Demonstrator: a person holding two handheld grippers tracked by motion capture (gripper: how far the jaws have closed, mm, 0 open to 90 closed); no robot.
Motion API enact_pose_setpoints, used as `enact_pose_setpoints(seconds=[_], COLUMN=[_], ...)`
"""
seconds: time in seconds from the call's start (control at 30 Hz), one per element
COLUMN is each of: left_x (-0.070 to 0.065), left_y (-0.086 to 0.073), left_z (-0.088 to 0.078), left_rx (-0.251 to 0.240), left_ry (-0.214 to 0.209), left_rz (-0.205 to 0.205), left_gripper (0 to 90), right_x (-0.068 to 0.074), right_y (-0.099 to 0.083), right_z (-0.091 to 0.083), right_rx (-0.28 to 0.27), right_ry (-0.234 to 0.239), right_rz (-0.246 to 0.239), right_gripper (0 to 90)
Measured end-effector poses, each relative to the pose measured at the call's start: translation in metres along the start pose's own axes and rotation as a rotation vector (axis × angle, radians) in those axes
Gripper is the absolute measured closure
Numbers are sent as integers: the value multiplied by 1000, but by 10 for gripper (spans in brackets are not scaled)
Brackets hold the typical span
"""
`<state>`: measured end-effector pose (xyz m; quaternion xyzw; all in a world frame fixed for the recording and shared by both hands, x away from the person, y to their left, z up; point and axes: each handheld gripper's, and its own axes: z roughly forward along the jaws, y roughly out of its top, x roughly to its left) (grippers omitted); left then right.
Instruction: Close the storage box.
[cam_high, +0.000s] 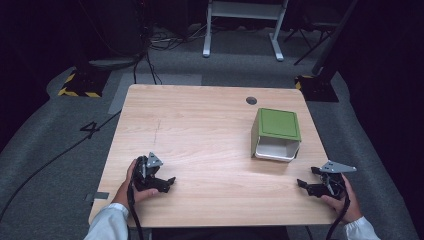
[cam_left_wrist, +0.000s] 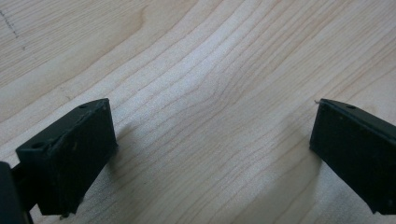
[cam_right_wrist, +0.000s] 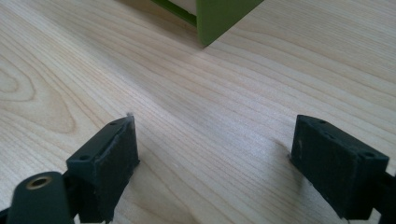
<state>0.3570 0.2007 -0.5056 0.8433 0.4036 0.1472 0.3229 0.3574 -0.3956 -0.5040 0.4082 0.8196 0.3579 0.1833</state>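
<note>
Left black two-jaw gripper (cam_high: 167, 184) held low over the near left of the counter, jaws spread wide with nothing between them, pointing right and slightly forward. Left hand (cam_high: 131, 186) wrapped round its body, white sleeve behind. Right black two-jaw gripper (cam_high: 303, 186) near the right edge, pointing left, jaws wide apart and empty, gripped by the right hand (cam_high: 344, 200).

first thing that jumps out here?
The green box, lying on its side at the table's far right with its white inside facing the person. Then the two grippers at the near edge, left gripper and right gripper, both open with nothing between the jaws.
</note>
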Motion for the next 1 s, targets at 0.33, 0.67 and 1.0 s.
enact_pose_setpoints(seconds=[0.33, 0.67, 1.0], left_x=[0, 0, 0], left_y=[0, 0, 1], left_z=[0, 0, 0], left_rx=[1, 2, 0], left_ry=[0, 1, 0], left_rz=[2, 6, 5], left_gripper=[4, 4, 4], right_x=[0, 0, 0], right_y=[0, 0, 0], right_z=[0, 0, 0], right_rx=[0, 0, 0], right_ry=[0, 1, 1], right_rz=[1, 1, 1], right_gripper=[147, 147, 147])
